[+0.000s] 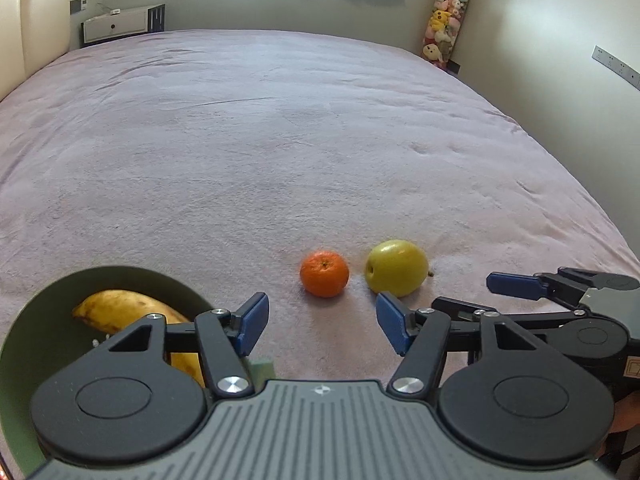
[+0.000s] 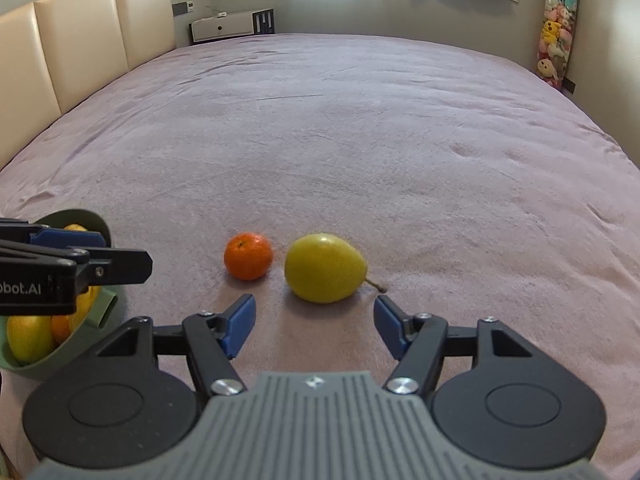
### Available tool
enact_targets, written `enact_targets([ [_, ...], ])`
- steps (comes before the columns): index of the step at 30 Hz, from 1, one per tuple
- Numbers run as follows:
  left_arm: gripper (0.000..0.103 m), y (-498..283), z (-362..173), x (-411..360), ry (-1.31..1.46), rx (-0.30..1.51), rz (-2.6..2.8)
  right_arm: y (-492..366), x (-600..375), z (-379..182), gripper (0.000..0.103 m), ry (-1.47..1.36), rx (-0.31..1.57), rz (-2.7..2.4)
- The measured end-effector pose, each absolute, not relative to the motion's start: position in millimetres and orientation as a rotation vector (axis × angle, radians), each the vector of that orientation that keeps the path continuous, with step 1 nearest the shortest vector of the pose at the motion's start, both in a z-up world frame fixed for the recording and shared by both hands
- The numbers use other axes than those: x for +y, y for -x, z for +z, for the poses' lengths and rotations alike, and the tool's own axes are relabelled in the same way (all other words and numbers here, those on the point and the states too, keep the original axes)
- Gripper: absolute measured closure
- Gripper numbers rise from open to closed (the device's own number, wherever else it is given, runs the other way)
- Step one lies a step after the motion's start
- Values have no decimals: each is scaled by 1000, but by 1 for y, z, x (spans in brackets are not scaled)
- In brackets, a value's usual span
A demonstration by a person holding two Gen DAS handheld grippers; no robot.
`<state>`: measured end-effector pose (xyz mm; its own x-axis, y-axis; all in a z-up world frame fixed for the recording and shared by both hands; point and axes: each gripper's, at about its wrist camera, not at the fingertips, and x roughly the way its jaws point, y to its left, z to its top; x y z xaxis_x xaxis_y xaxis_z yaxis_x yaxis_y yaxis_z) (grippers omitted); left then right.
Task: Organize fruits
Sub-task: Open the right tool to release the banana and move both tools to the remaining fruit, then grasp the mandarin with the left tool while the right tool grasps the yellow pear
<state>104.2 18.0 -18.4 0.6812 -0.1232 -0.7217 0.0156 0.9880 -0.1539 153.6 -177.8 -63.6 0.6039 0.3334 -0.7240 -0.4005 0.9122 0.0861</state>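
An orange tangerine point(image 1: 324, 273) point(image 2: 248, 256) and a yellow-green pear point(image 1: 396, 267) point(image 2: 325, 268) lie side by side on the pink bed cover, the pear on the right. A green bowl point(image 1: 48, 312) point(image 2: 100, 228) at the left holds a banana point(image 1: 132, 312) and other yellow and orange fruit point(image 2: 30, 336). My left gripper point(image 1: 322, 326) is open and empty, just short of the tangerine. My right gripper point(image 2: 314, 326) is open and empty, just short of the pear. Each gripper also shows in the other's view, the right point(image 1: 516, 286) and the left point(image 2: 80, 252).
The pink bed cover point(image 1: 280, 140) stretches far ahead. A cream padded headboard point(image 2: 80, 40) runs along the left. A white nightstand point(image 2: 224, 26) stands at the far end, and a rack of plush toys point(image 1: 444, 20) in the right corner.
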Motion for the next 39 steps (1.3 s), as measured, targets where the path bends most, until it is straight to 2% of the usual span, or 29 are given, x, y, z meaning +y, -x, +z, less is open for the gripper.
enact_targets([
  [3,32,-116,-20,17,146,823,-67,-168,-181,-68,40,-18,854,419],
  [7,41,-131,-25,14,124,838,-52,-184,-186,-76,40,-154,906,384],
  [18,41,-174,-58,8,150,974,-86,-215,-214,-97,40,-439,1015,281],
  [34,41,-212,-89,-6,94,1028,-66,-229,-209,-115,40,-461,1067,279],
  [37,48,-212,-93,-8,76,1034,-63,-231,-208,-117,40,-474,1066,281],
  [39,48,-211,-95,-5,104,1036,-68,-232,-207,-118,40,-489,1067,283],
])
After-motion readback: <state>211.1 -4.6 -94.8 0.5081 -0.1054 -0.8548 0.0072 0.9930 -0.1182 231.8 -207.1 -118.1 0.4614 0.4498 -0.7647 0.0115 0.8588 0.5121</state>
